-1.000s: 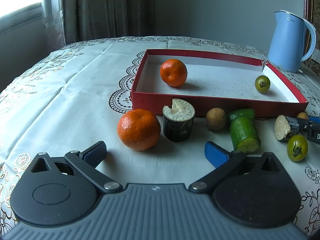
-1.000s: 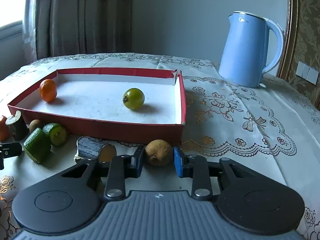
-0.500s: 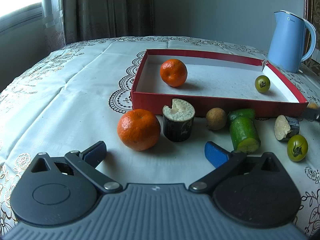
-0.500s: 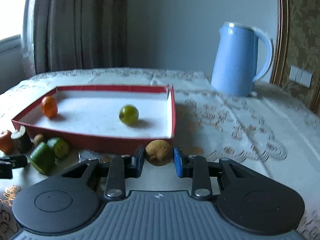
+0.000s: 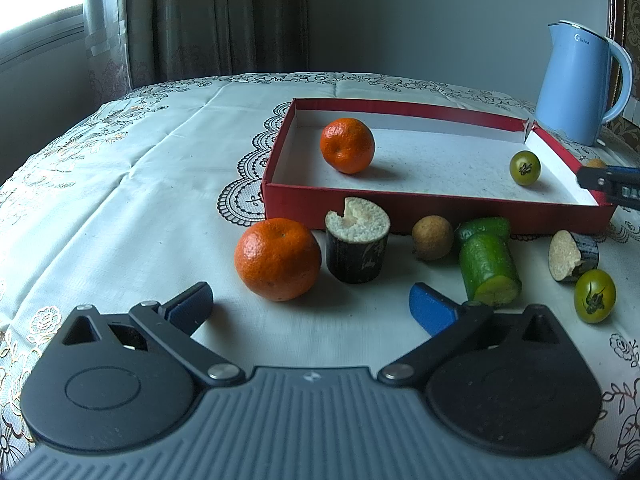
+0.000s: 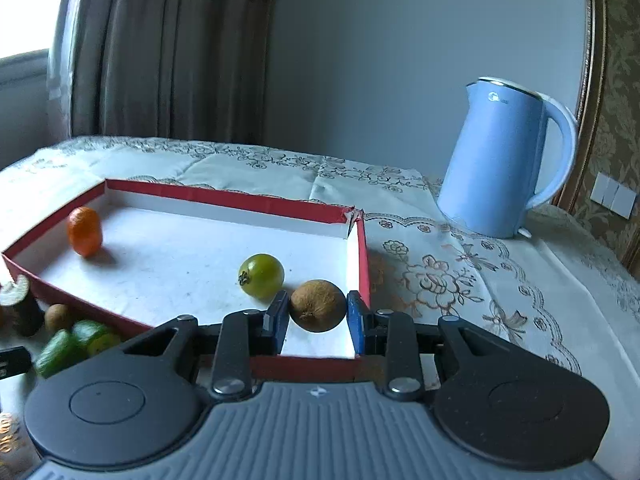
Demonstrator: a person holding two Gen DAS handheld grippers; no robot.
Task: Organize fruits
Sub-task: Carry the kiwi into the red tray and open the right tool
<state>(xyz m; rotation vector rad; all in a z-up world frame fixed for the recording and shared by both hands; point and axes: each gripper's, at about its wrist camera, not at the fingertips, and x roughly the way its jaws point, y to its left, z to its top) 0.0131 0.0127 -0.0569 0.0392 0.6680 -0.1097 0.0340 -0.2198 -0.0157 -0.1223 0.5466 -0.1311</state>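
we hold the brown fruit (image 6: pixel 318 306) clenched in our right gripper (image 6: pixel 318 312) above the red tray (image 6: pixel 224 199) corner for dropping beside the green tomato (image 6: pixel 262 274), while our left gripper (image 5: pixel 310 306) waits spread wide before the loose orange (image 5: pixel 277 264).

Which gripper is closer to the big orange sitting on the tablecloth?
Left. The left gripper sits open just in front of the orange. The right gripper is far off over the red box, holding a brown fruit.
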